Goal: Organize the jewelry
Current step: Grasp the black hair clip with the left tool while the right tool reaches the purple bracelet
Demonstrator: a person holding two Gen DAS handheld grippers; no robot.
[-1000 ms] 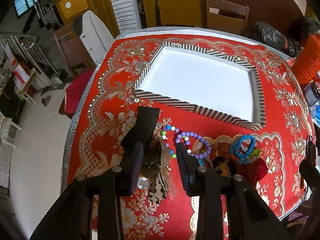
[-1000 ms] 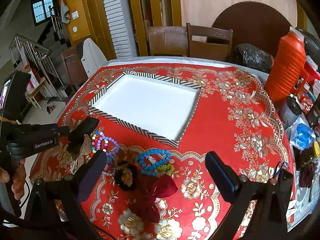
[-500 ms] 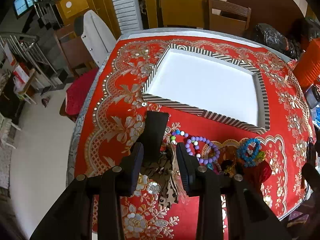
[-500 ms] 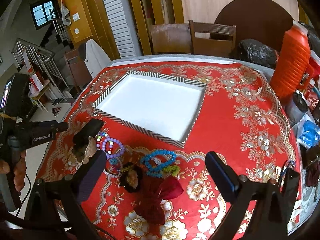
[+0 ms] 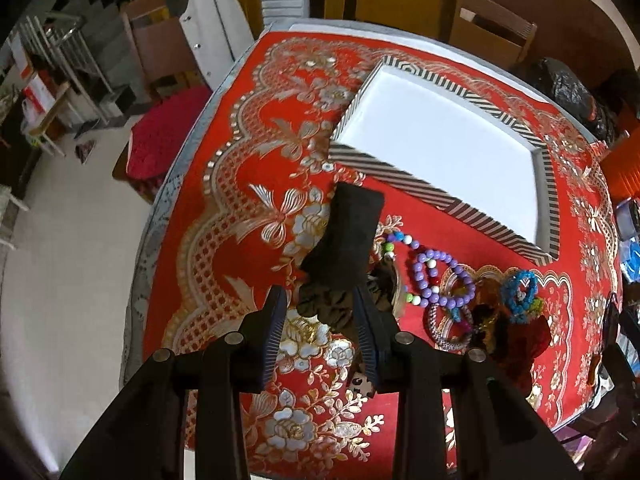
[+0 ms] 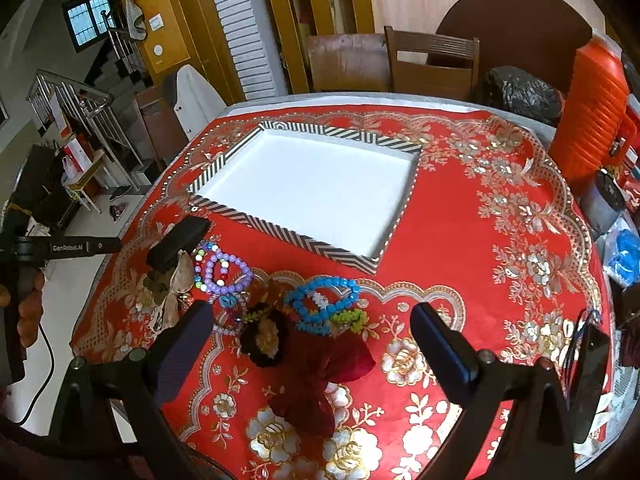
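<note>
My left gripper (image 5: 318,312) is shut on a brown leopard-print bow hair clip (image 5: 332,308), held just above the red cloth; it also shows in the right wrist view (image 6: 170,280). A black velvet piece (image 5: 348,236) lies just ahead of it. A purple bead bracelet (image 5: 440,280), a blue bead bracelet (image 5: 520,292) and a dark red bow (image 6: 324,376) lie in a cluster in front of the white tray with a striped rim (image 5: 400,172). My right gripper (image 6: 312,332) is open and empty above the cluster.
The round table has a red and gold patterned cloth (image 6: 500,240). An orange jug (image 6: 592,112) and small items stand at the right edge. Wooden chairs (image 6: 432,60) stand behind the table. The table's left edge drops to the floor (image 5: 80,260).
My left gripper has closed on the bow hair clip and lifted and drawn back to the left with it. The right gripper has barely moved.
</note>
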